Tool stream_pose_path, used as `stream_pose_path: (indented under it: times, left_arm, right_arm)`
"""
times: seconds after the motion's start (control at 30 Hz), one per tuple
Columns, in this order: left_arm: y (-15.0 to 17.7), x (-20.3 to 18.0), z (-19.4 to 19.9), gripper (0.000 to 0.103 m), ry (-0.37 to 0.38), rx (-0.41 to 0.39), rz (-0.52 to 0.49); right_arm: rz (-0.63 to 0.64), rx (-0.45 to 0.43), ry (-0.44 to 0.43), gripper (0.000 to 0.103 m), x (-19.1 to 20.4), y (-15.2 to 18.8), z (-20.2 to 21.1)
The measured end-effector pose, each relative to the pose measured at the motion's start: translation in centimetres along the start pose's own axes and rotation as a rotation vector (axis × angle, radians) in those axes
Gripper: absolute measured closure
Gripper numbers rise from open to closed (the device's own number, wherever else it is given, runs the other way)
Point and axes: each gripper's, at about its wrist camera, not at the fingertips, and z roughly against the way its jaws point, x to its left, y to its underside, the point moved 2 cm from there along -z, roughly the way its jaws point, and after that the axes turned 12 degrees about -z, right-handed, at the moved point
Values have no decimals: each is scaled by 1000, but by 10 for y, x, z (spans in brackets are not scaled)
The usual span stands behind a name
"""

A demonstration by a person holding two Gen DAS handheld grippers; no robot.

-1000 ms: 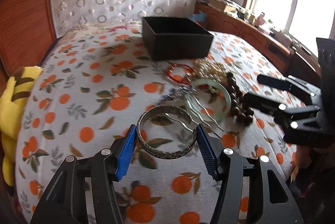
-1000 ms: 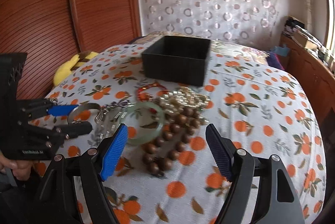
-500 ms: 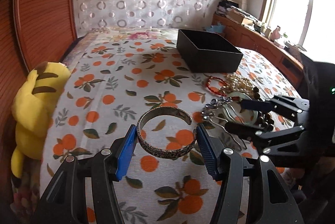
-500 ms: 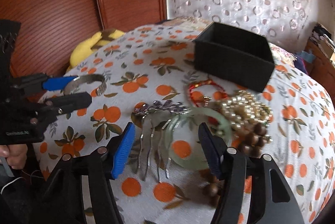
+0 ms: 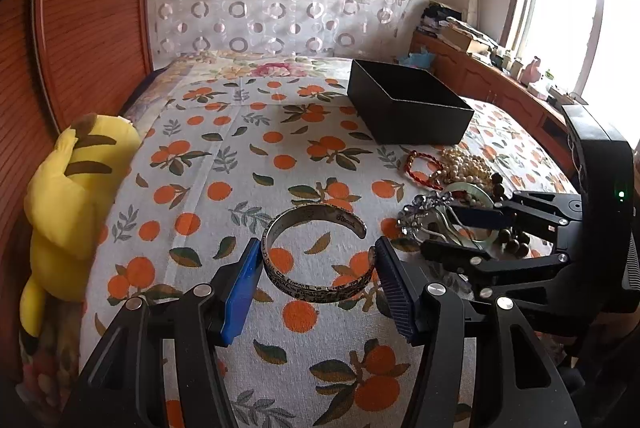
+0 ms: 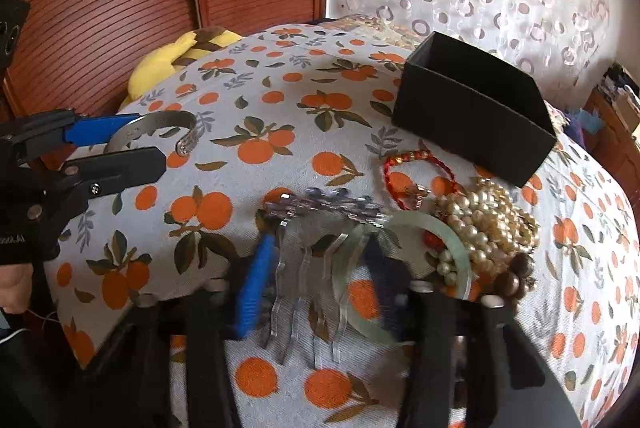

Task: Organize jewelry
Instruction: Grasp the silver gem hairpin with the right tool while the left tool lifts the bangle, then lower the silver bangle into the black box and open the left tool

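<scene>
Gripping a silver cuff bracelet [image 5: 318, 256] between the two pads of the left gripper [image 5: 316, 280], jaws closed just to the cuff's width, lifted above an orange-print bedspread [image 5: 240, 164]. Straddling a clear hair comb [image 6: 316, 268] with the right gripper [image 6: 316, 282], jaws partly open, one finger on each side of the comb's teeth; blurred, so impossible telling whether touching. Lying close beside the comb: a green bangle [image 6: 448, 240], a heap of pearls [image 6: 484, 224], brown wooden beads [image 6: 516, 272] and a red bracelet [image 6: 416, 164]. Sitting just behind this pile, an open black box [image 6: 472, 116], lidless; showing nothing inside, floor mostly hidden by its walls. Resting at the bed's far edge, a yellow plush toy [image 5: 76, 196].
</scene>
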Motion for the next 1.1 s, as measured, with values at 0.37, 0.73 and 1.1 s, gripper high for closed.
stream_pose_path:
  times: [0.37, 0.73, 1.1]
  left_arm:
    - [-11, -6, -3, 48, 5, -5, -14]
    - [-30, -21, -9, 48, 13, -28, -55]
    - [-81, -39, -30, 48, 22, -94, -116]
  right_arm:
    - [-60, -62, -45, 92, -23, -2, 29]
    - [-103, -123, -117, 99, -38, -8, 48]
    - [-129, -219, -40, 100, -84, -41, 70]
